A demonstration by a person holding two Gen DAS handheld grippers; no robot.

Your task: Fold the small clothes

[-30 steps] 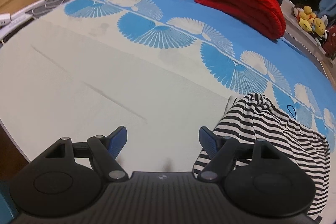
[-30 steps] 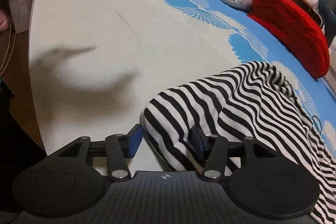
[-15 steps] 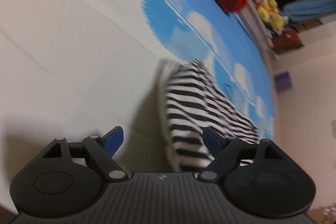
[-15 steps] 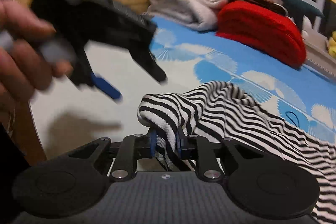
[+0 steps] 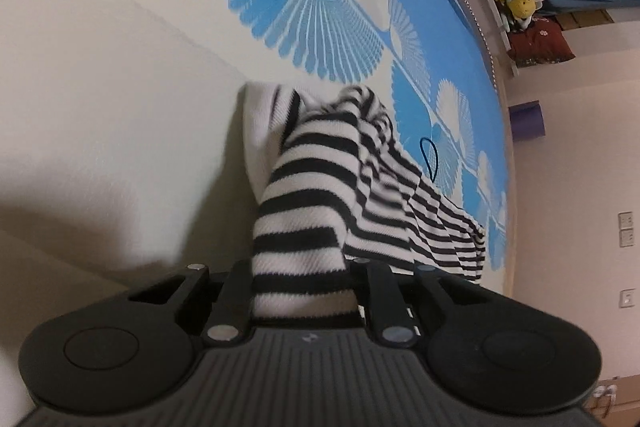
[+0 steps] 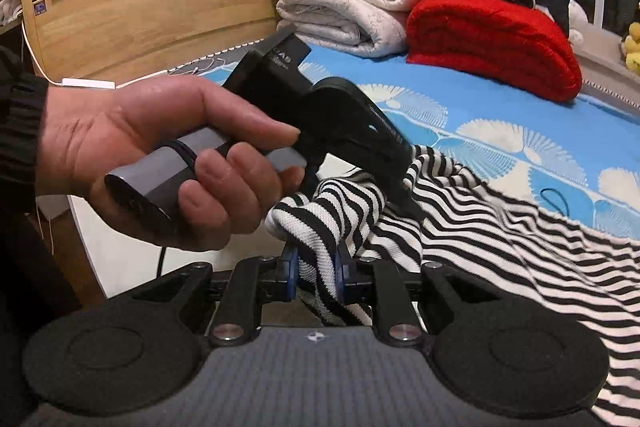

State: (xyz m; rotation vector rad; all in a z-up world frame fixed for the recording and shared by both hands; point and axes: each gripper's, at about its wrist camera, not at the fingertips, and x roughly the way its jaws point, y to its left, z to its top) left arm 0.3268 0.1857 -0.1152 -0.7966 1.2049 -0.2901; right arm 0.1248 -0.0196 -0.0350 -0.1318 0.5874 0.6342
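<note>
**Both claws pinch one end of the striped top, ready to lift it**

The striped knit top (image 6: 500, 227) lies rumpled on the bed (image 6: 500, 119), over the cream part of the sheet and running onto the blue fan-patterned band; its near end is bunched up and raised off the mattress, because both claws have hold of it there; the far end trails flat across the sheet.

The right claw (image 6: 316, 273) is closed on a fold of the hem, its blue pads (image 6: 289, 273) pressed against the fabric from both sides; the left claw (image 5: 302, 291) is likewise clamped on a thick roll of the cloth, which fills the gap between its fingers and hides the pads; in the right wrist view the person's left hand (image 6: 160, 163) grips that tool's grey handle just beside the right claw, so the two grasps sit close together on the same edge.

My guess is that they are gathering one end so the top can be lifted, shaken flat and spread before any fold; the grasps would have to slide apart along the hem first, or the cloth will hang as a rope.

The folded red blanket (image 6: 496, 43) and the stack of cream blankets (image 6: 344, 11) are against the wooden headboard (image 6: 152, 11), well apart from the work; a dark hair tie (image 5: 430, 157) lies on the sheet just beside the top and could get caught in a fold.
</note>
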